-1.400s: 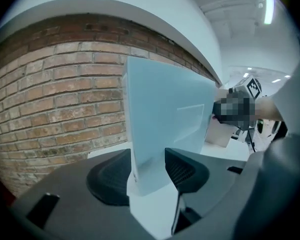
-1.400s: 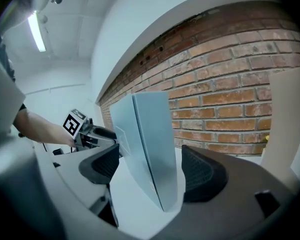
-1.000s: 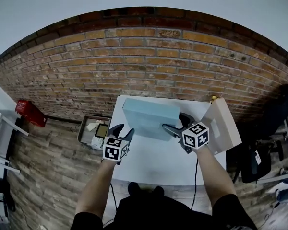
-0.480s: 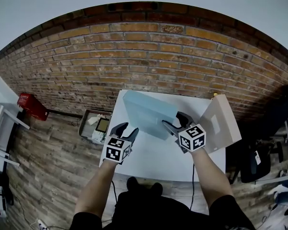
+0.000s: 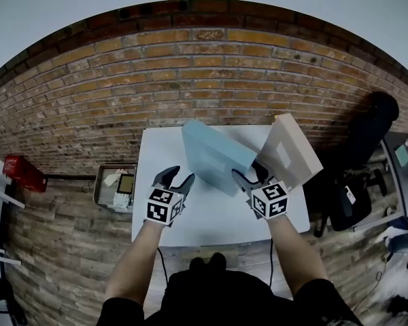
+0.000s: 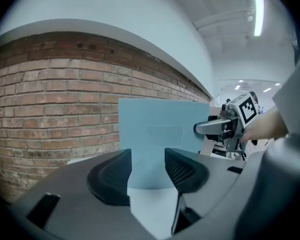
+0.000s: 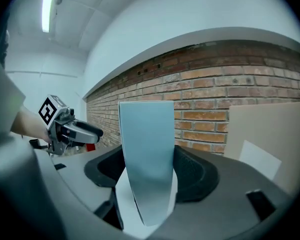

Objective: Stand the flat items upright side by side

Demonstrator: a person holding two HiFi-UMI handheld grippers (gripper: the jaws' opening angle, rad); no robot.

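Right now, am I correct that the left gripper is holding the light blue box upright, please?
Not quite: the right gripper holds the light blue box upright. The right gripper view shows the box between its fingers, which have just been closing. In the left gripper view, the left gripper has its fingers apart, short of the box.

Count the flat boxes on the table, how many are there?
2. The blue box is upright at the middle of the white table; the beige box stands to its right, by the edge. Something thin could hide behind them.
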